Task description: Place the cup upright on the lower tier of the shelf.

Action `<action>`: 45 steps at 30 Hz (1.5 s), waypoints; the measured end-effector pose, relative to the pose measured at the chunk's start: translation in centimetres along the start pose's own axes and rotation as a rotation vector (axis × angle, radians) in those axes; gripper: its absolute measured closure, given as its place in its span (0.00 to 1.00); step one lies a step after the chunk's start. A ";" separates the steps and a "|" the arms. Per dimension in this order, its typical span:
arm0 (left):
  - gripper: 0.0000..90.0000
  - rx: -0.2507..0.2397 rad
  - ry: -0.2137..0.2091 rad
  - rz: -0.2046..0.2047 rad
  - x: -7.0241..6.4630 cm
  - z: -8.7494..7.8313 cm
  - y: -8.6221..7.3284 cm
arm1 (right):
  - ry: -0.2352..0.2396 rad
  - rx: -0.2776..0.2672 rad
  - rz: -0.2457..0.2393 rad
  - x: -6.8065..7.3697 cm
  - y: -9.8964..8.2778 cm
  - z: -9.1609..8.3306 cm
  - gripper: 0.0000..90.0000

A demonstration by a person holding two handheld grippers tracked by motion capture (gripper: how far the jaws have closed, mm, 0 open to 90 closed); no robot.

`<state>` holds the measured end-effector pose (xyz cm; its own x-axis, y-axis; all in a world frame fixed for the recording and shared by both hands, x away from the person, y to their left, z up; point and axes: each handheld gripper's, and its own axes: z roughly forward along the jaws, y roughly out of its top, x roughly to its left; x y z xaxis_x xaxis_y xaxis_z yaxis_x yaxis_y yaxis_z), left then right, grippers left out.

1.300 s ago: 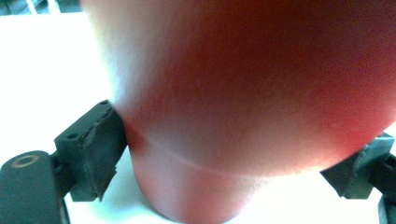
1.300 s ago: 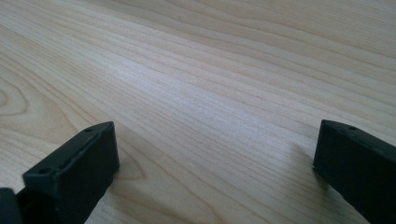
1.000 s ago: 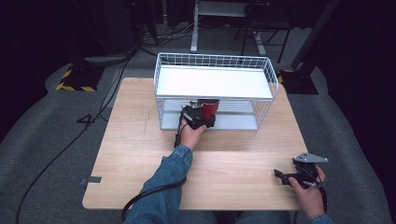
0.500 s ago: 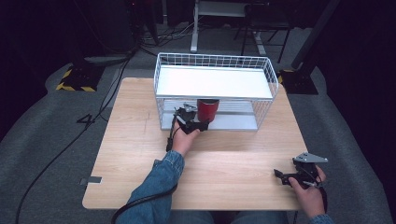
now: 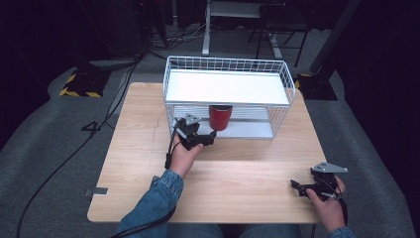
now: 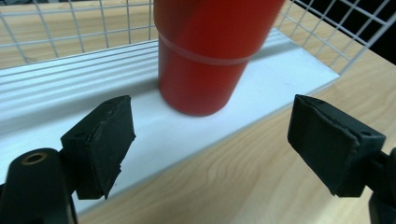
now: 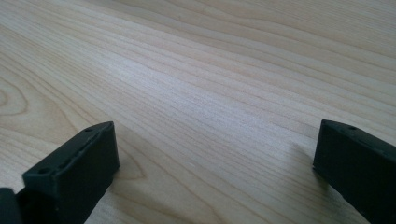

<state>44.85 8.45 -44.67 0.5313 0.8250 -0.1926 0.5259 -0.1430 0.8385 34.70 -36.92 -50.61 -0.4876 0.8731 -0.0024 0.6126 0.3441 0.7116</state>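
Pale wood grain covers the table (image 5: 148, 148), and on its far half stands a white wire rack (image 5: 171, 89) with a flat top shelf and a lower white tray. Starting at the left, the left gripper (image 5: 205, 139) sits just in front of the rack's lower shelf (image 6: 56, 93), its jaws spread wide with nothing between them. In the left gripper view the two black pads flank a clear gap, and beyond that gap the red cup (image 6: 210, 51) stands upright on the shelf, close to the near edge, apart from both pads. From the high view the red cup (image 5: 220, 117) is under the top shelf, a little right of the gripper's line.

The work in hand looks like leaving the cup placed on the lower shelf and drawing the hand clear. To do that well, the jaws should stay wide and the pull should run straight toward the near side, level with the shelf, so neither pad clips the cup's wall or the shelf lip. Lifting too early risks knocking the top shelf's wire.

Farther right, near the table's near right corner, the right gripper (image 5: 303, 187) rests low over bare wood, well apart from the rack, jaws also wide and empty.
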 end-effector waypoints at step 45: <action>0.17 0.143 0.039 0.119 0.6 -14.6 -11.3 | 0.013 0.000 -0.011 -0.1 0.2 0.2 0.00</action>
<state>29.52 18.52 -46.76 0.5708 0.8177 -0.0747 0.5518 -0.3146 0.7724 35.02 -36.86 -50.61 -0.5028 0.8644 -0.0011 0.6072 0.3541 0.7113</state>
